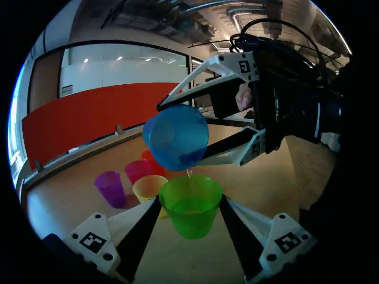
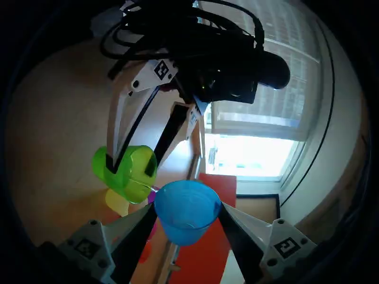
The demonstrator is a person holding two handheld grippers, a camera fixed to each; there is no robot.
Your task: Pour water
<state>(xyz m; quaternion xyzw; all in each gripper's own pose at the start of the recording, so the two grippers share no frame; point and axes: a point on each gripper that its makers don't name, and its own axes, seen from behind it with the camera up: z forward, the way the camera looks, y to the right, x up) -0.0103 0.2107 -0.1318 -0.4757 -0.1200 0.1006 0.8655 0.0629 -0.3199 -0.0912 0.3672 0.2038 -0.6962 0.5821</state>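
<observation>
The wooden table (image 1: 279, 189) is the big thing under all this, and you've got both grippers working over it. Your left gripper (image 1: 191, 201) has its jaws closed on the green cup (image 1: 191, 215), one finger on each side of the wall, mouth up. I can't tell if the base sits on the table or hangs above it. Your right gripper (image 2: 186, 208) is clamped the same way on the blue cup (image 1: 176, 137), which is tipped well over with its lip just above the green cup's mouth. These look like thin plastic tumblers, so I'd guess light, a bit squishy and slick once wet. Take them mid-wall and squeeze only enough to stop a slide, or the wall buckles. Behind the green cup, toward the table's far edge, four spares stand close together: purple cup (image 1: 111, 189), pink cup (image 1: 137, 170), yellow cup (image 1: 149, 185), orange cup (image 1: 148, 155). I can't see into any of them. Green holds a shallow pool at the bottom, blue looks nearly drained, and a thin stream of water (image 1: 189, 174) runs from one into the other.
</observation>
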